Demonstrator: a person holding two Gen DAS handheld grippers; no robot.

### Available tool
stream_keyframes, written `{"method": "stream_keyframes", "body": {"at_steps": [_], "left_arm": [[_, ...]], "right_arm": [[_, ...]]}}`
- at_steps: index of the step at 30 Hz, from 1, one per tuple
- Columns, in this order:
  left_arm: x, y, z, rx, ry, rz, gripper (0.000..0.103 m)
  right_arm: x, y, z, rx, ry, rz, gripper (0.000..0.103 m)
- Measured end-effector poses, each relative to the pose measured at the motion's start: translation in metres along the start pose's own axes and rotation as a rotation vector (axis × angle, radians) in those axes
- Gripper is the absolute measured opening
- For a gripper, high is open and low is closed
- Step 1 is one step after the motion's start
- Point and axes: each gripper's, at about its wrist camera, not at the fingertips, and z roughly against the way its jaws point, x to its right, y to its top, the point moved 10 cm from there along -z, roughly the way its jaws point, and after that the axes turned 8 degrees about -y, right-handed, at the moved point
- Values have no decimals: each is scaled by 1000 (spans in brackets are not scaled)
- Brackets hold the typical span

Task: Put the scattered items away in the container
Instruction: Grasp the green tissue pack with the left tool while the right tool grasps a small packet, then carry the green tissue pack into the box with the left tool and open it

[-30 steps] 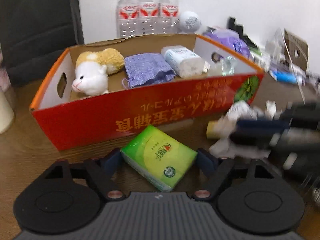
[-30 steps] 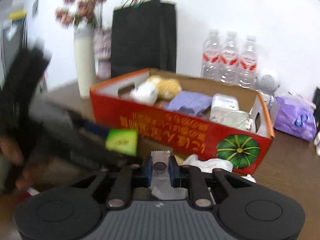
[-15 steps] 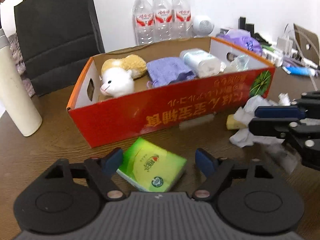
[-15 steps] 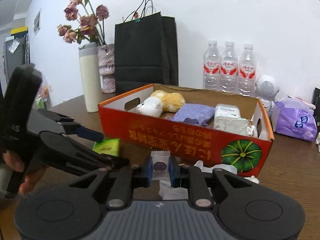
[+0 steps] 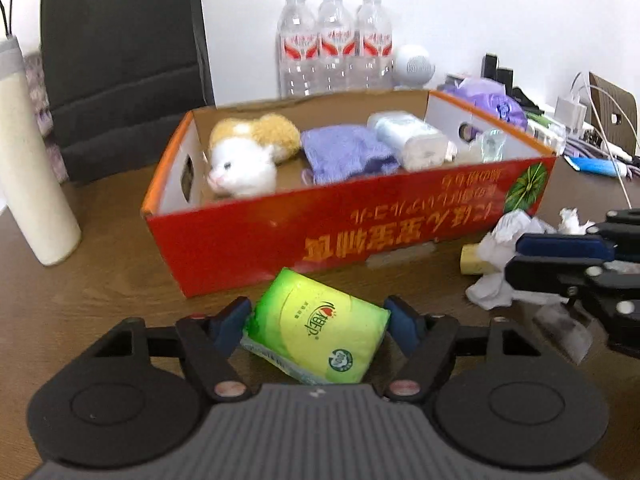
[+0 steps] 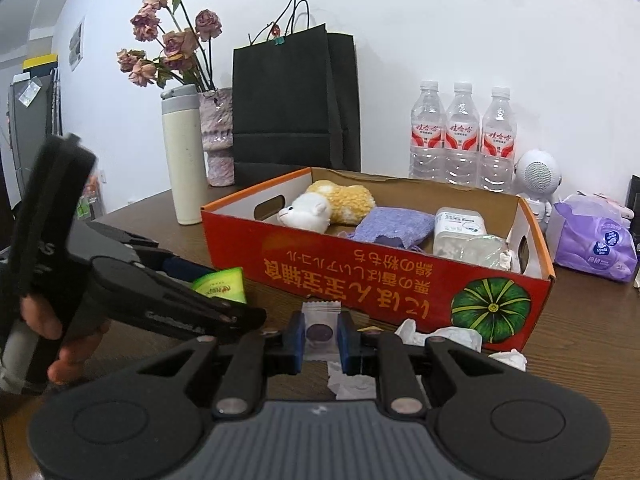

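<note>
A: What is the left claw (image 5: 318,316) doing, and how should this step go?

B: Its jaws are closing around a green tissue pack (image 5: 316,338) that lies on the brown bench (image 5: 100,264), just in front of the red cardboard box (image 5: 360,236). In the left wrist view the blue fingers (image 5: 230,322) sit at the pack's two short sides, at or very near its wrapper. I cannot tell if they press yet. The pack looks soft, so I judge a squeeze across its middle, firm enough to dent the wrapper, is best before lifting. Then it must rise clear of the box's near wall and drop into open floor between the plush toy (image 5: 244,160) and that wall.

A: How is that hand posed?

B: The claw tilts down toward the bench. In the right wrist view a hand (image 6: 60,336) grips its handle low at the left edge.

A: And further right?

B: The right claw (image 6: 320,334) is clamped together on a small clear sachet (image 6: 320,328) with a dark round piece inside. It sits low over the bench, angled gently down, facing the box's front wall. Crumpled white tissues (image 5: 504,252) lie beside it at the box's right corner, not yet tidied.

A: What is already in the box?

B: The toy, a purple cloth (image 5: 346,152) and a white roll pack (image 5: 408,140).
</note>
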Motion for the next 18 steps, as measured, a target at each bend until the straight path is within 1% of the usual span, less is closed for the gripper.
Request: {"method": "stream_keyframes", "body": {"at_steps": [3, 5, 8, 11, 14, 16, 18], "left_arm": [[1, 9, 34, 93, 93, -5, 74], [8, 9, 64, 155, 104, 19, 74], [15, 0, 110, 226, 114, 84, 75], [24, -20, 148, 266, 149, 121, 75], [40, -52, 174, 275, 141, 197, 75], [56, -75, 185, 261, 129, 203, 75], [71, -94, 197, 260, 146, 187, 75]], "right_arm": [[6, 1, 1, 5, -25, -17, 16], [11, 5, 9, 12, -88, -29, 16], [13, 9, 39, 31, -130, -72, 16], [6, 4, 77, 57, -180, -93, 16], [-8, -9, 117, 82, -186, -127, 16], [-18, -24, 140, 86, -182, -179, 16], [-30, -44, 160, 75, -168, -220, 16]]}}
